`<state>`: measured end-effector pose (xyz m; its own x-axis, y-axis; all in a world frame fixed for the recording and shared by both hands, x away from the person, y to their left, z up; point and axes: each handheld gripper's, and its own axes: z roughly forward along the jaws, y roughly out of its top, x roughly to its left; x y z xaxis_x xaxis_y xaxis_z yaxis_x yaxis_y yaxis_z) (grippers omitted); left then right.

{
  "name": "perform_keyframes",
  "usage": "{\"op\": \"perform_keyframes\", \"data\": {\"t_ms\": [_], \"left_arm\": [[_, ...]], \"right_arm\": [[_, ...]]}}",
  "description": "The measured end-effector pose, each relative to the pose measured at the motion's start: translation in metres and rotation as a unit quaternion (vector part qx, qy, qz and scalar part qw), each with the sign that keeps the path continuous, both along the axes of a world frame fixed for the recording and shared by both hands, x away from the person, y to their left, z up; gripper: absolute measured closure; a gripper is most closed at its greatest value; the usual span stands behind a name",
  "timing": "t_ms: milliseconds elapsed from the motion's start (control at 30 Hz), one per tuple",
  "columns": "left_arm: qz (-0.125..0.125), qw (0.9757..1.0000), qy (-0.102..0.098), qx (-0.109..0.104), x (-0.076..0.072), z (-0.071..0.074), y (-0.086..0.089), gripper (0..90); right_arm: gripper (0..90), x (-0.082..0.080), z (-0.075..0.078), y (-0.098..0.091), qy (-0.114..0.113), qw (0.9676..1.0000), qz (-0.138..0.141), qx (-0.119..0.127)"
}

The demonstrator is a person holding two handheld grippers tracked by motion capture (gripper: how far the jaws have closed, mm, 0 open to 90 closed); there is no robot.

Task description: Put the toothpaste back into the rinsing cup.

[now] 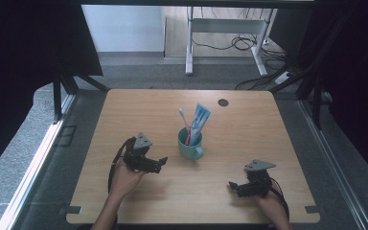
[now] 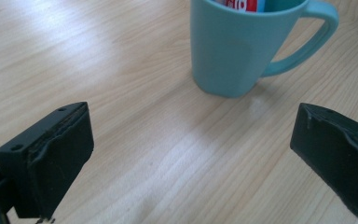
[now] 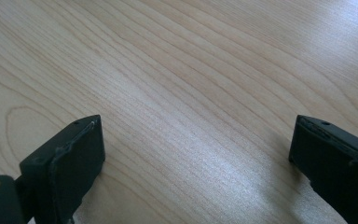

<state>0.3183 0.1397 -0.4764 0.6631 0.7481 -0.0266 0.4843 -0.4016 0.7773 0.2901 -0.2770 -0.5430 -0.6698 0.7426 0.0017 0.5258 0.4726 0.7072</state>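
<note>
Teal mug: toothbrush, toothpaste tube | both grippers' fingers spread wide, empty

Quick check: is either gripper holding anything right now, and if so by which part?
Nothing is held. The left gripper is open beside the teal mug, and the right gripper is open over bare table.

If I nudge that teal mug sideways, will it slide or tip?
The mug probably slides: its base sits flat on smooth wood. The toothpaste tube and toothbrush stand tall above its rim, so a high push might tip it.
</note>
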Motion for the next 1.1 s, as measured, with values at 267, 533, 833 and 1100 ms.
{"op": "perform_keyframes", "data": {"t_ms": [267, 533, 833, 1100], "left_arm": [[0.008, 0.9999, 0.005, -0.006, -0.011, -0.011, 0.013, 0.0], [0.02, 0.9997, 0.013, -0.009, -0.021, -0.026, 0.024, 0.0], [0.025, 0.9993, 0.028, -0.001, -0.029, -0.042, 0.03, 0.0], [0.022, 0.9986, 0.042, 0.021, -0.037, -0.052, 0.027, 0.0]], "right_arm": [[3.2, 0.0, 0.0, 0.0, 0.0, 1.0, 0.0, 0.0], [3.1, 0.0, 0.0, 0.0, 0.0, 1.0, 0.0, 0.0], [3.2, 0.0, 0.0, 0.0, -0.002, 1.0, 0.001, 0.0], [3.2, 0.0, 0.0, 0.0, -0.002, 1.0, 0.001, 0.0]]}}
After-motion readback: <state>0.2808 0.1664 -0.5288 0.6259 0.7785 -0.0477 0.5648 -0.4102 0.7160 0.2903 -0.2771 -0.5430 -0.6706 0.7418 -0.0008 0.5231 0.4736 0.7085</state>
